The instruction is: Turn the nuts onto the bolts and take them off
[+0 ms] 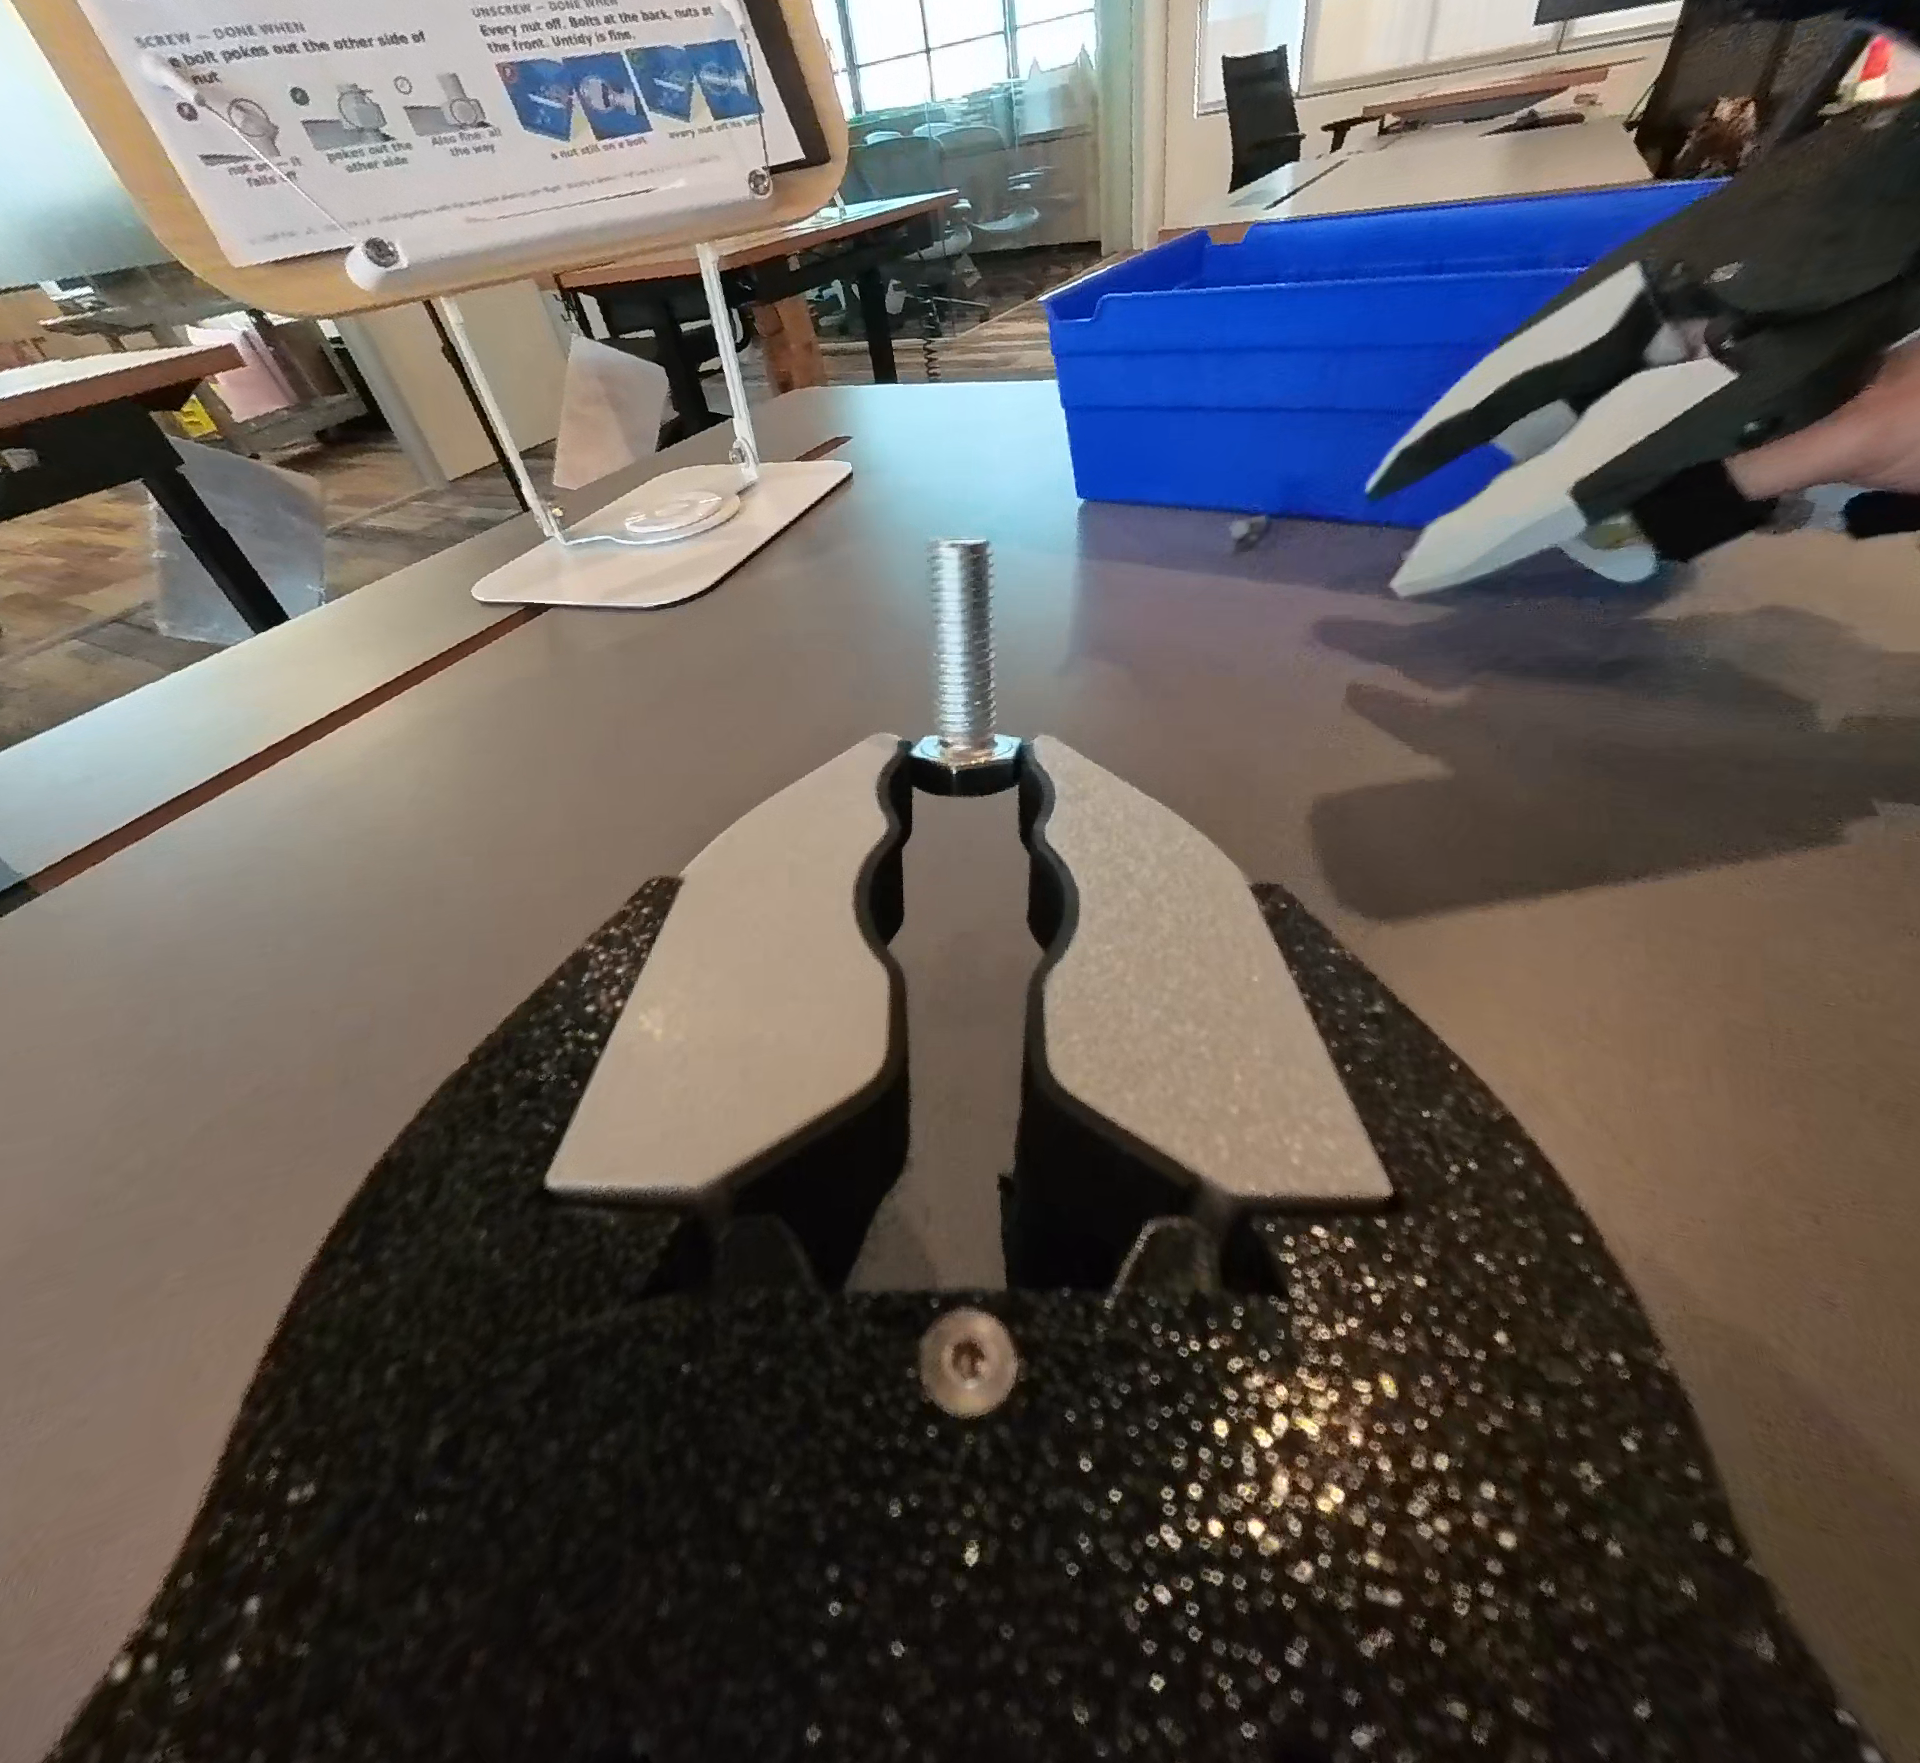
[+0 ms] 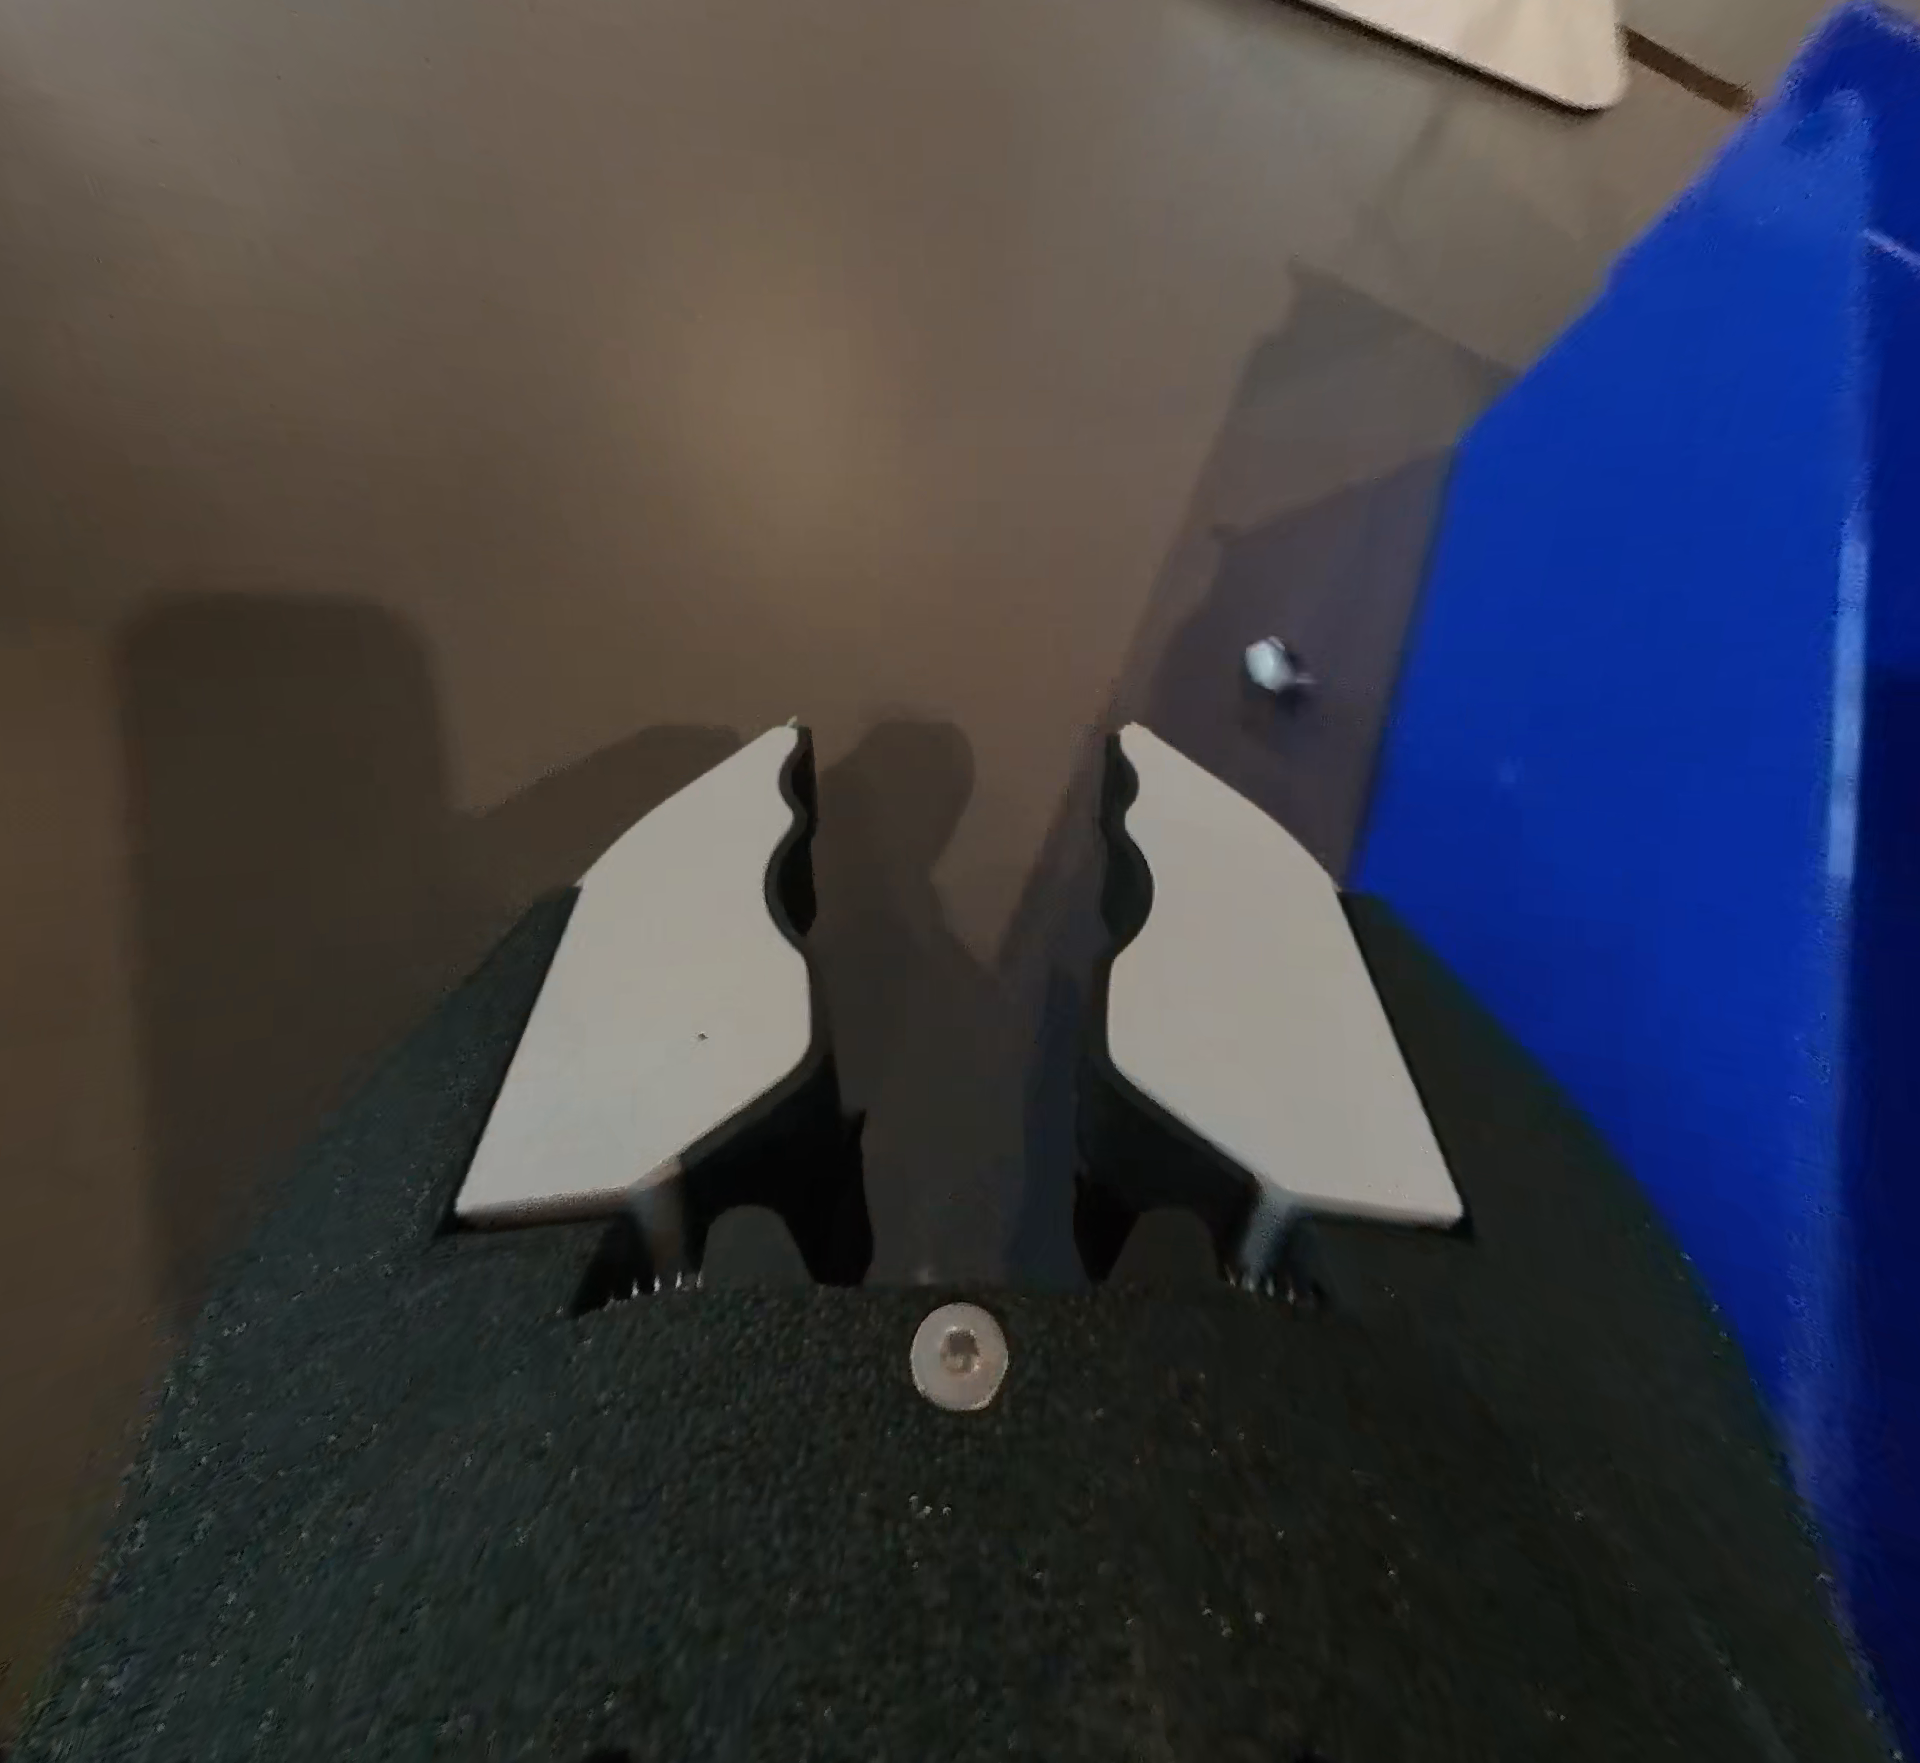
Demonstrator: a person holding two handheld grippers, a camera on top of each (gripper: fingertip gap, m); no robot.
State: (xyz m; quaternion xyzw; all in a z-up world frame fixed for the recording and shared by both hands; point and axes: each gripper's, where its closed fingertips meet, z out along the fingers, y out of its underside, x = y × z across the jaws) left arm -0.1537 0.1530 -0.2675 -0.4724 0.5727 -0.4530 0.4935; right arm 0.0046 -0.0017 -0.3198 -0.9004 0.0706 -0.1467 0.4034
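Left wrist view showed the left gripper [image 1: 968,763] clamping an upright threaded silver bolt [image 1: 961,648]; the right gripper [image 2: 956,757], empty with fingers apart, likely next needed the small silver nut [image 2: 1273,666].

1. Left gripper [image 1: 968,757]: pale grey finger faces edged in black, on a black body speckled with glittering flecks.
2. Bolt [image 1: 962,643]: bright silver, ridged with fine thread lines.
3. Table [image 1: 416,882]: flat brownish grey, with one thin dark stripe running along its left side.
4. Bin [image 1: 1226,383]: solid saturated blue.
5. Right gripper [image 2: 958,747]: the same pale grey faces, on a matte, grainy black body.
6. Small metal piece [image 2: 1276,669] by the bin: shiny silver.
7. Sign stand base [image 1: 665,550]: plain white.
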